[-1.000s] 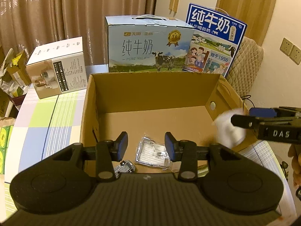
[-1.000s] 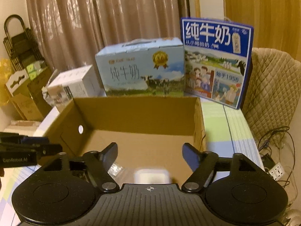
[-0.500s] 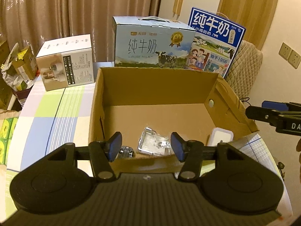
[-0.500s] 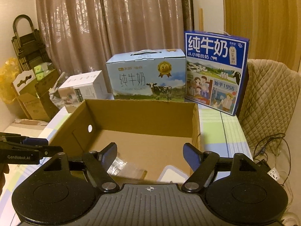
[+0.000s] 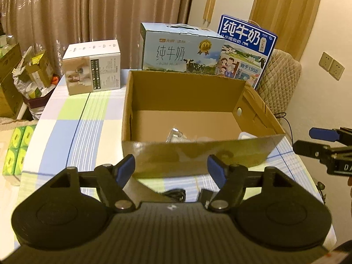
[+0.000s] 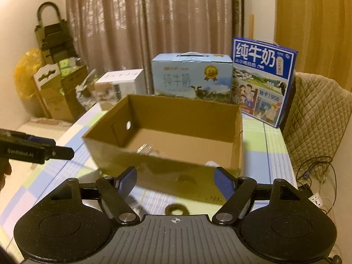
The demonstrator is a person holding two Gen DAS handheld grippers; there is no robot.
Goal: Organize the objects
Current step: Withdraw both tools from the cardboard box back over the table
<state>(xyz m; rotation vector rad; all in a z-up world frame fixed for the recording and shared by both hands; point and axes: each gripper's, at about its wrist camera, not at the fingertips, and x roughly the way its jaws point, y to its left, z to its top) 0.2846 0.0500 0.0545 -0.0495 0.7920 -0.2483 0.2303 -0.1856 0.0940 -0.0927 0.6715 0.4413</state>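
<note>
While a clear packet (image 5: 176, 135) and white case (image 5: 247, 135) sit in the cardboard box (image 5: 198, 154) ahead of both fingers, left gripper (image 5: 171, 168) is opening empty, right gripper (image 6: 176, 179) apart, empty; cable (image 5: 176, 192) under left fingers and ring (image 6: 177, 209) remain on table (image 5: 88, 132).

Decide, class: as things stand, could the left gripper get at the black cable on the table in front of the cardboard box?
Probably yes. The black cable lies just below the left gripper, whose empty jaws are opening; the cardboard box stands behind it.
</note>
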